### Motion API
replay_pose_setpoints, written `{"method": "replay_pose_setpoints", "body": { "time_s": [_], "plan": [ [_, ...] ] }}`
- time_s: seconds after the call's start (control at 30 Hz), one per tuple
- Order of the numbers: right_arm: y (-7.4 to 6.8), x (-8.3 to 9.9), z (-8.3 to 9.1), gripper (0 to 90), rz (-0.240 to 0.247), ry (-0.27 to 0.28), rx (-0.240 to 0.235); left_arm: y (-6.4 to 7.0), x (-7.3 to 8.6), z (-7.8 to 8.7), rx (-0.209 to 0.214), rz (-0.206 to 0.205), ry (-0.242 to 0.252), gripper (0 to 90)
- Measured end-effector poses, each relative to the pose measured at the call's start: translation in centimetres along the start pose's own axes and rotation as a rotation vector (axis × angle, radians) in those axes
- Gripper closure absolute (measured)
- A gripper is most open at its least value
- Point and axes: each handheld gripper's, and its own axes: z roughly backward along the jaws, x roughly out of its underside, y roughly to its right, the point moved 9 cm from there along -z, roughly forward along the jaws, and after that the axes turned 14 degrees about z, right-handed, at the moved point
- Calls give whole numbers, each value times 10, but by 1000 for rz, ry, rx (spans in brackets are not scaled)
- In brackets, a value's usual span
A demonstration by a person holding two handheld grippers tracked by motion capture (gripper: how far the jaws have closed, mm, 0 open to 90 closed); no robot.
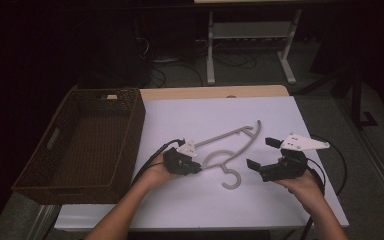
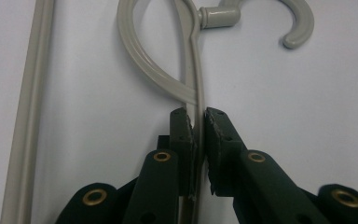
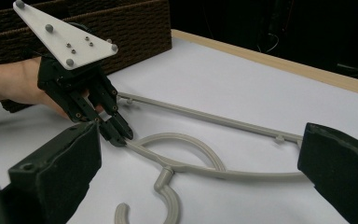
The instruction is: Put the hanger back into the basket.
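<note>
A grey plastic hanger (image 1: 230, 134) lies flat on the white table cover (image 1: 190, 205), its hook (image 1: 231, 179) pointing toward the person. My left gripper (image 1: 197, 168) is shut on the hanger's thin arm just below the loop; the left gripper view shows the two jaws pinching that arm (image 2: 198, 100). My right gripper (image 1: 260, 153) is held to the right of the hook with its jaws wide open and nothing between them. In the right gripper view the hanger (image 3: 200, 116) lies ahead of the right gripper (image 3: 199, 140), with the left gripper (image 3: 116, 130) clamped on its far end.
A dark woven basket (image 1: 139, 117) stands at the table's left side, close behind the left hand, and it appears in the right gripper view too (image 3: 121, 28). A wooden table edge (image 1: 215, 92) runs along the back. Cables trail from both grippers.
</note>
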Motion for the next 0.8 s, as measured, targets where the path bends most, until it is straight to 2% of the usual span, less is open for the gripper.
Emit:
{"method": "replay_pose_setpoints", "body": {
  "time_s": [0.13, 0.2, 0.3, 0.5, 0.8],
  "plan": [
    [1, 0, 1, 0, 1, 3, 1, 0, -1, 1, -2, 12, -9, 826],
    [1, 0, 1, 0, -3, 2, 1, 2, -2, 2, 7, 26, 0, 826],
    [2, 0, 1, 0, -2, 7, 3, 3, -7, 6, 10, 26, 11, 826],
    [2, -1, 2, 0, -1, 10, 6, 4, -15, 21, 24, 41, 57, 826],
    [3, -2, 2, 0, -3, 13, 10, 4, -25, 40, 9, 52, 122, 826]
  ]
}}
